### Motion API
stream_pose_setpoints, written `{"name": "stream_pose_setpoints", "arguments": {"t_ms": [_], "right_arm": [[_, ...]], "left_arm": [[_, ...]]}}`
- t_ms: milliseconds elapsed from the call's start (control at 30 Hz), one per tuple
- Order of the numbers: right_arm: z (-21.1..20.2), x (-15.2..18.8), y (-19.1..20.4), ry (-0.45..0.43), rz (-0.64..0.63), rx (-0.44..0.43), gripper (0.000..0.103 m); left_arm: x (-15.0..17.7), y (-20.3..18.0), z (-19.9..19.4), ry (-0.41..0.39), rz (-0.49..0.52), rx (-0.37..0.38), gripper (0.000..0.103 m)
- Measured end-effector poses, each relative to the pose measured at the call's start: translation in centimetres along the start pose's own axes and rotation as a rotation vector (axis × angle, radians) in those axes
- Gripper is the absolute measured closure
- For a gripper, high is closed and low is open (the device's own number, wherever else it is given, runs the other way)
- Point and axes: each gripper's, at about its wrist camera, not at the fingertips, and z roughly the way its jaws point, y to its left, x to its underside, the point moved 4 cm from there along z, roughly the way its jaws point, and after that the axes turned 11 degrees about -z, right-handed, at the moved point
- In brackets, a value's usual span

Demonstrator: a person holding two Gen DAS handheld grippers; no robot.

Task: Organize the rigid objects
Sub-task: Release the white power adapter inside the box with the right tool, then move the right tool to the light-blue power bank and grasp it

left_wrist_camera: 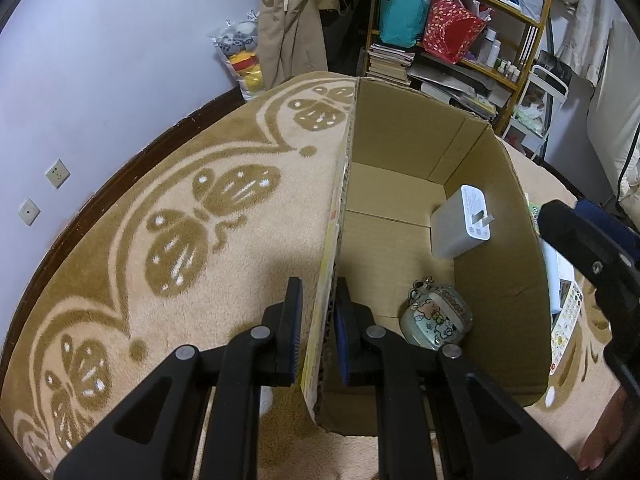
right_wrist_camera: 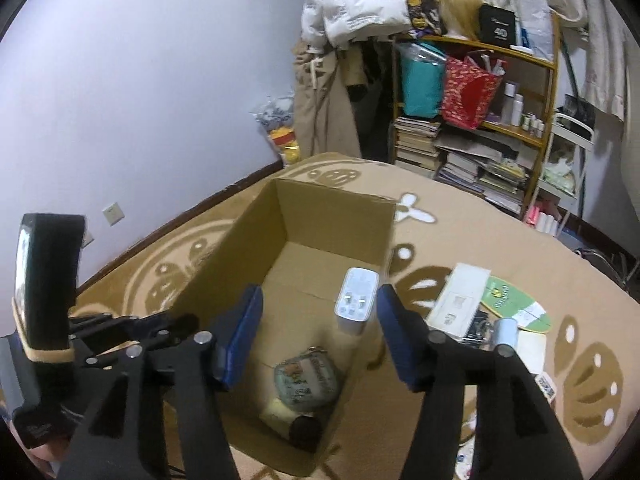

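Left wrist view: the left gripper [left_wrist_camera: 318, 330] has its jaws pressed onto the left wall of the box [left_wrist_camera: 500, 240], 1 pad outside and 1 inside, pinching the cardboard edge. Inside the box, ahead and right of the jaws, a white charger [left_wrist_camera: 460, 226] stands against the right wall with its prongs facing the camera. Nearer, just right of the inner jaw, lies a round keychain case [left_wrist_camera: 436, 320] with cartoon print. The carpet [left_wrist_camera: 180, 240] with brown butterflies spreads left of the jaws. The right gripper's black body [left_wrist_camera: 592, 256] enters from the right edge and covers part of the white items beyond the box's right wall; those are too hidden to name. A shelf [left_wrist_camera: 460, 32] crowded with bags and books stands far ahead.

Right wrist view: the right gripper [right_wrist_camera: 320, 334] hangs above the box [right_wrist_camera: 332, 216] with jaws spread wide and nothing between the pads. The charger [right_wrist_camera: 357, 300] shows between the jaws, clear of both. Below them sit the case [right_wrist_camera: 308, 378], blurred, and a pale thing with a dark round end that cannot be made out. Right of the jaws, on the carpet, lie a white flat box [right_wrist_camera: 460, 296] and a green fan [right_wrist_camera: 512, 300], half covered by the right jaw. The left gripper [right_wrist_camera: 120, 344] clamps the box wall at left.
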Motion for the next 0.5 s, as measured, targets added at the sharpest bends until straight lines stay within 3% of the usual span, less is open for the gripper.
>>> {"name": "stream_pose_setpoints", "arguments": {"t_ms": [100,167,300,500], "right_arm": [[0.0,0.1,-1.2,0.011,0.024,0.038,0.015],[-0.1,0.3,-2.1,0.009,0.044,0.058,0.01],[-0.1,0.6,-4.1,0.017,0.081,0.105,0.005],[0.5,1.9,-7.7,0.075,0.149,0.181,0.004]], "left_arm": [[0.0,0.0,0.0,0.0,-0.001,0.001,0.089],[0.0,0.0,0.0,0.0,-0.001,0.001,0.089],[0.0,0.0,0.0,0.0,0.0,0.001,0.089],[0.0,0.0,0.0,-0.001,0.0,-0.001,0.089]]}}
